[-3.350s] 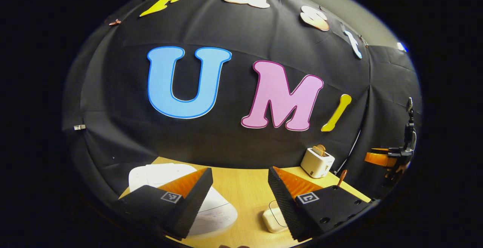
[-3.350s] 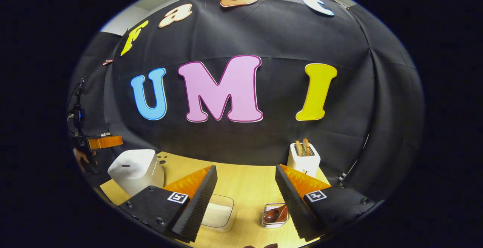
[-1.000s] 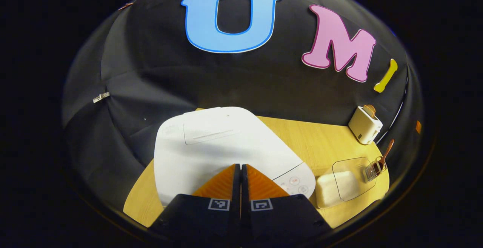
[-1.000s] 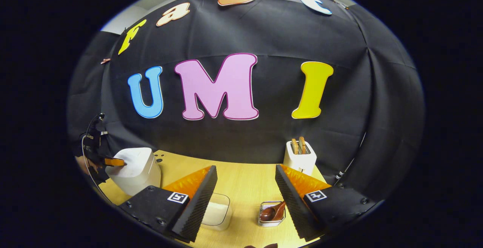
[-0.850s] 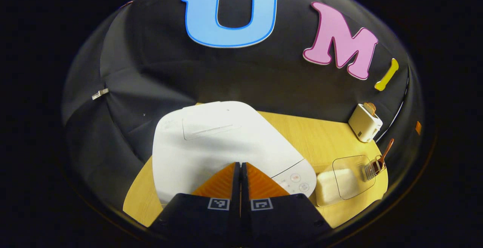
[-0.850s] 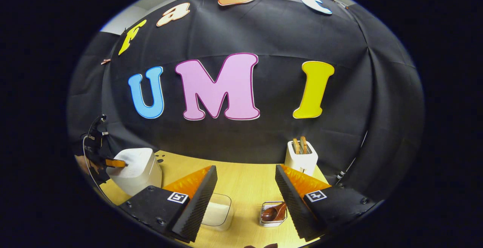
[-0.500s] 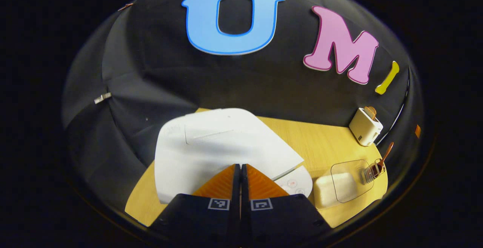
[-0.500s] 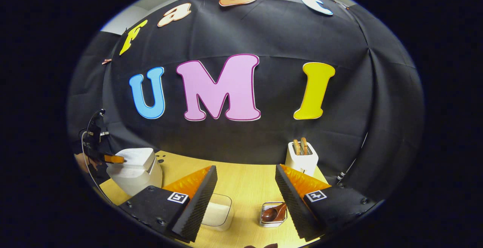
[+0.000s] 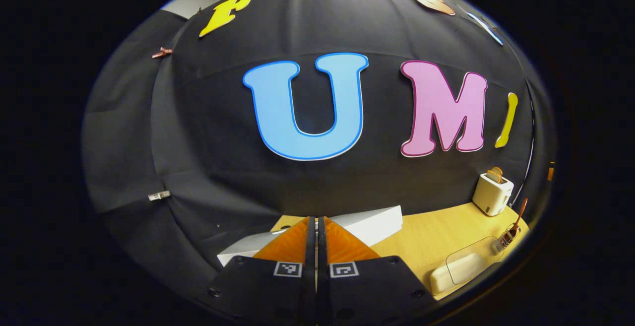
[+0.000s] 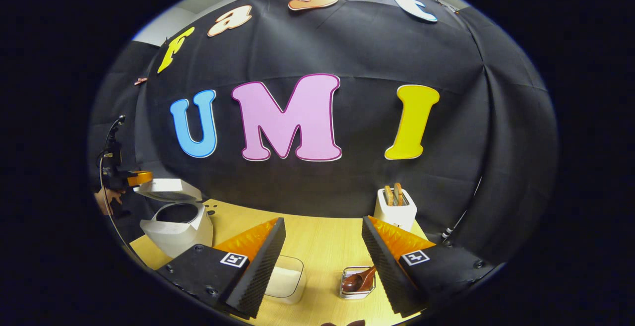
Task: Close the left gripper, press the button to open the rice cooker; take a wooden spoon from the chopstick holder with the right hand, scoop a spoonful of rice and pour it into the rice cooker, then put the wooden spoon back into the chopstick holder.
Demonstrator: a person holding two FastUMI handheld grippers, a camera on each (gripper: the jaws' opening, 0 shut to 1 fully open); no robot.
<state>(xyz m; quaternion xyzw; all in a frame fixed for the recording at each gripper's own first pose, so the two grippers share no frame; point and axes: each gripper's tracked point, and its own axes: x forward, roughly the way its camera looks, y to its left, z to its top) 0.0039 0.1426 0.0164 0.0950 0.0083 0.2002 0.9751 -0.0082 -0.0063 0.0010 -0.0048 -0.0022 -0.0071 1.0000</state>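
Note:
The white rice cooker (image 10: 176, 224) stands at the table's left end with its lid (image 10: 166, 186) swung up and the dark pot showing. In the left gripper view the raised lid (image 9: 369, 224) sits just behind my left gripper (image 9: 316, 220), whose fingers are shut together with nothing between them. The left gripper (image 10: 136, 178) hovers by the lid's top edge. My right gripper (image 10: 323, 221) stands open above the table. Below it are a clear box of rice (image 10: 285, 279) and the wire chopstick holder (image 10: 358, 289) with the wooden spoon (image 10: 359, 280) in it.
A white toaster (image 10: 395, 208) with two slices in it stands at the back right of the wooden table (image 10: 322, 239). A hand (image 10: 106, 198) holds the left gripper at the far left. The black cloth wall runs close behind the table.
The rice cooker's lid has sprung open and swung up. My left gripper, still shut, has lifted and tilted up from the lid. The right gripper has stayed put.

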